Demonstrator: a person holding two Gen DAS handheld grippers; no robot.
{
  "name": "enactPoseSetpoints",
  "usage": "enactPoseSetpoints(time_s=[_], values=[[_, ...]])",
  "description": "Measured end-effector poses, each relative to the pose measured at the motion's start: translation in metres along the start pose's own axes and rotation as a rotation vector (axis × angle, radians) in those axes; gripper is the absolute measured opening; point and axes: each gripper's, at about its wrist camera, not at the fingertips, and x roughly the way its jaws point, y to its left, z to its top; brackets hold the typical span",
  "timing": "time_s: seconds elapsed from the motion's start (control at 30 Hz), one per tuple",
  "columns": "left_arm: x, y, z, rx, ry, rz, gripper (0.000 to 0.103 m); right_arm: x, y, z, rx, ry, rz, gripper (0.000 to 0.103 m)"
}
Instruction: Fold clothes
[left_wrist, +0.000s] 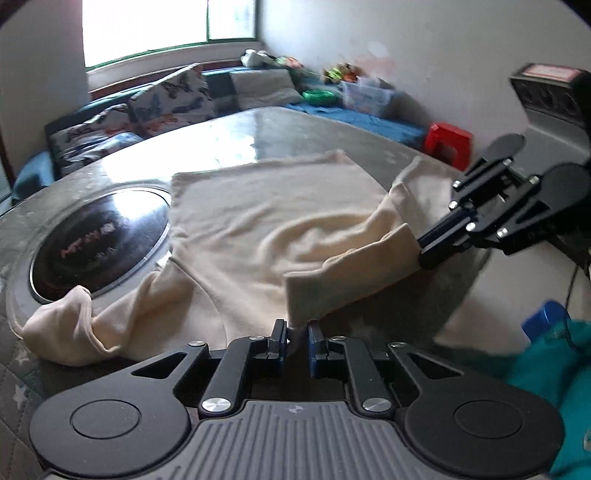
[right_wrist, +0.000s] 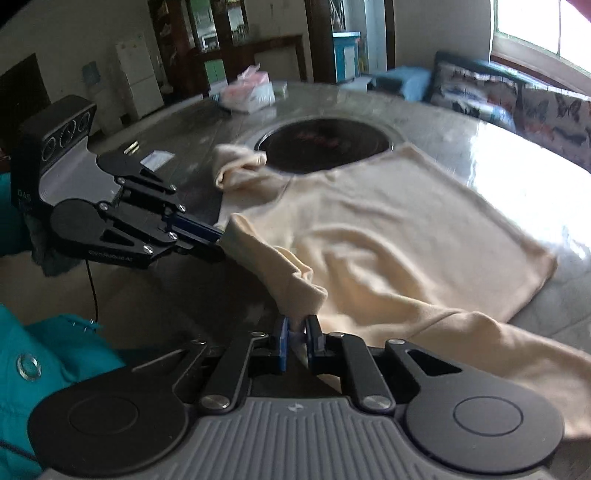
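A cream long-sleeved top (left_wrist: 266, 221) lies spread on the round grey table (left_wrist: 258, 125); it also shows in the right wrist view (right_wrist: 399, 236). My left gripper (left_wrist: 297, 339) is shut on the near edge of the top, lifted off the table. My right gripper (right_wrist: 295, 338) is shut on the same edge further along; it shows in the left wrist view (left_wrist: 424, 251) pinching the cloth. The left gripper also shows in the right wrist view (right_wrist: 221, 240). The lifted edge hangs between them. One sleeve (left_wrist: 74, 325) lies bunched at the left; the other sleeve (right_wrist: 509, 350) runs toward the table's edge.
A round black hotplate (left_wrist: 99, 236) is set in the table's middle, partly under the top. A pink and white packet (right_wrist: 247, 92) and small items lie at the far side. A teal garment (left_wrist: 554, 387) is near me. A sofa with cushions (left_wrist: 166, 99) and a red stool (left_wrist: 448, 142) stand beyond.
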Motion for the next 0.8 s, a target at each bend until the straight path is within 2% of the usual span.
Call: enactPoseSetpoints(time_s=[0.07,0.13,0.17,0.37,0.5,0.53,0.57,0.63,0.8], values=[[-0.004,0.006,0.003,0.007,-0.008,-0.001,0.014,-0.002,-0.002,-0.002,0.012,0.017,0.008,0.012],[-0.007,0.014,0.010,0.009,-0.028,0.034,0.014,-0.009,-0.007,0.000,0.025,0.009,0.007,0.014],[-0.008,0.019,0.015,0.004,-0.040,0.053,0.014,-0.012,-0.009,0.001,0.030,0.002,0.002,0.018],[0.012,0.046,0.038,-0.080,-0.063,0.171,0.031,-0.022,-0.056,0.014,0.117,-0.061,-0.175,0.020],[0.036,0.061,0.047,-0.122,-0.034,0.222,0.032,-0.015,-0.106,0.014,0.250,-0.076,-0.301,0.021],[0.042,0.064,0.048,-0.127,-0.027,0.229,0.034,-0.013,-0.118,0.013,0.276,-0.081,-0.327,0.022],[0.045,0.066,0.047,-0.130,-0.022,0.230,0.040,-0.012,-0.129,0.012,0.301,-0.084,-0.348,0.026],[0.052,0.068,0.046,-0.124,-0.009,0.246,0.046,-0.005,-0.150,0.012,0.356,-0.087,-0.374,0.029],[0.062,0.072,0.042,-0.131,0.015,0.269,0.046,0.019,-0.193,0.019,0.446,-0.093,-0.409,0.029]])
